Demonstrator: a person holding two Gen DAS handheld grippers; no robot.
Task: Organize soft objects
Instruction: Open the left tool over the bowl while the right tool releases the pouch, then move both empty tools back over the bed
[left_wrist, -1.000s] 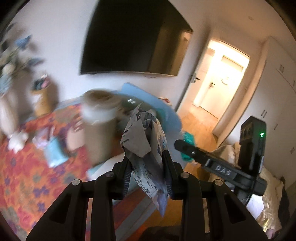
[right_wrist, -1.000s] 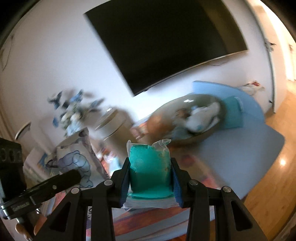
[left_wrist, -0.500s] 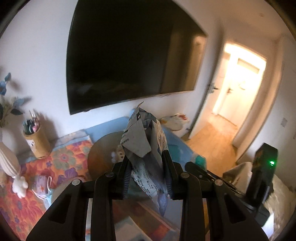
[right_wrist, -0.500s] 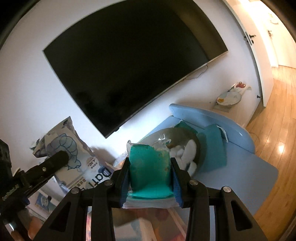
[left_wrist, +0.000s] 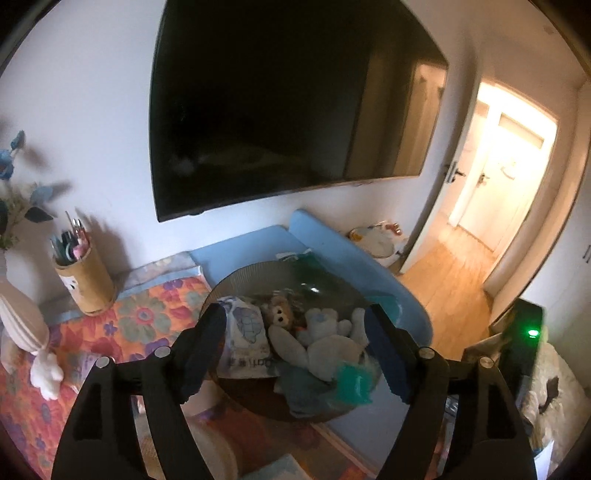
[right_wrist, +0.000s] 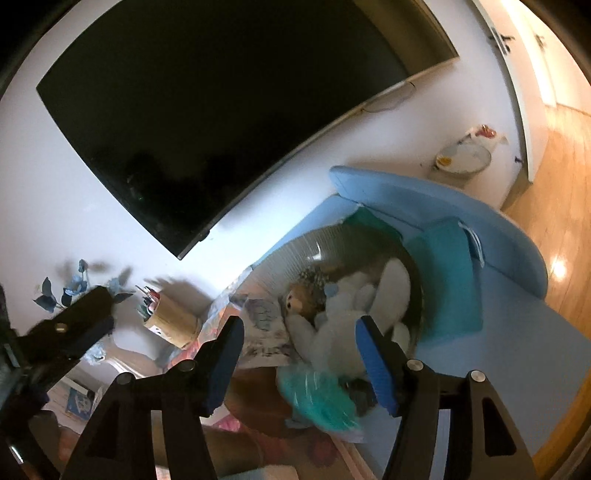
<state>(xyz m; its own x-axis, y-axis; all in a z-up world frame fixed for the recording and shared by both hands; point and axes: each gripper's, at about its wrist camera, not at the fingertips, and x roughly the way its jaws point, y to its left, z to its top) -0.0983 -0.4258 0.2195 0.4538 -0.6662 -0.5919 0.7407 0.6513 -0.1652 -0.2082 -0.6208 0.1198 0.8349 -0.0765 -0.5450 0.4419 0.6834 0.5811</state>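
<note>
A round dark bowl (left_wrist: 236, 280) sits on a blue mat and holds soft toys: a brown plush (left_wrist: 280, 314), a white plush (left_wrist: 325, 343), a white tissue pack with a blue print (left_wrist: 245, 339) and a teal pack (left_wrist: 349, 382) at its near rim. My left gripper (left_wrist: 295, 347) is open and empty above the bowl. My right gripper (right_wrist: 299, 363) is open and empty above the same bowl (right_wrist: 295, 254); the teal pack (right_wrist: 317, 397) lies just below it, blurred. The tissue pack (right_wrist: 262, 332) lies at the bowl's left.
A large black TV (left_wrist: 280, 96) hangs on the wall. A tan pen holder (left_wrist: 85, 277), a white vase (left_wrist: 22, 325) and a small white figure (left_wrist: 46, 373) stand on a flowered cloth at left. A teal cloth (right_wrist: 447, 280) lies on the blue mat. An open doorway (left_wrist: 491, 177) is at right.
Both grippers have opened over the bowl. The left let go of the tissue pack and the right let go of the teal pack; both packs now lie in the bowl.
</note>
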